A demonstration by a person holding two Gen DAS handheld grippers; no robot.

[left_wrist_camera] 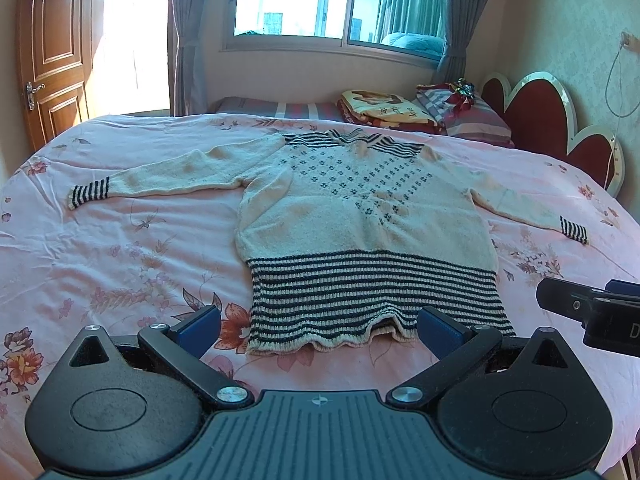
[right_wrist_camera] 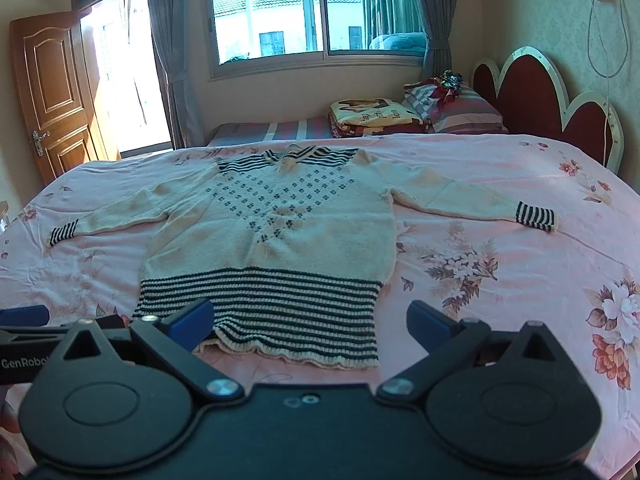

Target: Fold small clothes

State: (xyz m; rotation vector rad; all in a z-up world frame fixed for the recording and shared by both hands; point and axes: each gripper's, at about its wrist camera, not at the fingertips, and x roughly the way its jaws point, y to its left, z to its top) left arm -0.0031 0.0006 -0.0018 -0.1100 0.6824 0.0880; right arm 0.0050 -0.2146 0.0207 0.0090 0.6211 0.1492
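A bed (left_wrist_camera: 120, 240) under a pink floral sheet filled the room, with a window (left_wrist_camera: 336, 0) behind its far edge, a wooden door (left_wrist_camera: 52, 52) at the far left and a red scalloped headboard (left_wrist_camera: 536, 112) at the right end. Folded blankets (left_wrist_camera: 384, 110) lay at the far right corner. A cream sweater (left_wrist_camera: 360, 216) lay spread flat mid-bed, sleeves out, striped hem toward the near edge. The left hand-held gripper (left_wrist_camera: 318, 328) and right hand-held gripper (right_wrist_camera: 310, 322) hung wide open over the hem, gripping nothing.

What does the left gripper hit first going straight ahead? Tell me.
Probably the sweater's striped hem: it lies between the open fingers of the left gripper, just ahead on the bedsheet. How high the gripper is above it is unclear.
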